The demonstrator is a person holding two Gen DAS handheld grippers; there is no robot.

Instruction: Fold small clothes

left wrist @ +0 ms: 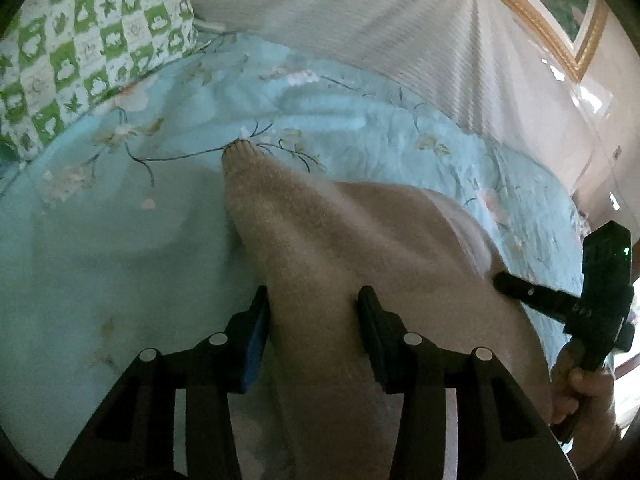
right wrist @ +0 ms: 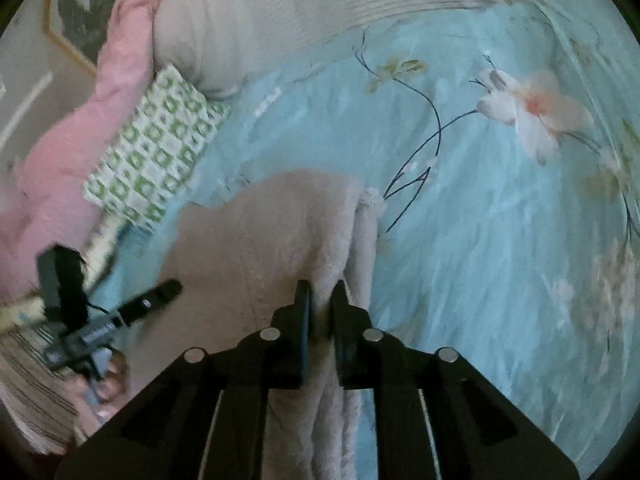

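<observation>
A small beige fuzzy garment (left wrist: 332, 240) lies on a light blue floral bedspread (left wrist: 120, 220). One sleeve with a ribbed cuff points away toward the headboard. My left gripper (left wrist: 314, 300) is open, its fingers straddling the garment's near part. My right gripper (right wrist: 322, 292) is nearly closed on a fold of the same garment (right wrist: 280, 232) at its right edge. The right gripper also shows at the right of the left wrist view (left wrist: 508, 282), and the left gripper at the lower left of the right wrist view (right wrist: 168, 290).
A green-and-white checked pillow (left wrist: 80, 40) lies at the bed's head, also seen in the right wrist view (right wrist: 156, 148). A pink blanket (right wrist: 80, 140) and a beige pillow (right wrist: 224, 28) lie beside it. A gold-framed picture (left wrist: 560, 20) hangs on the wall.
</observation>
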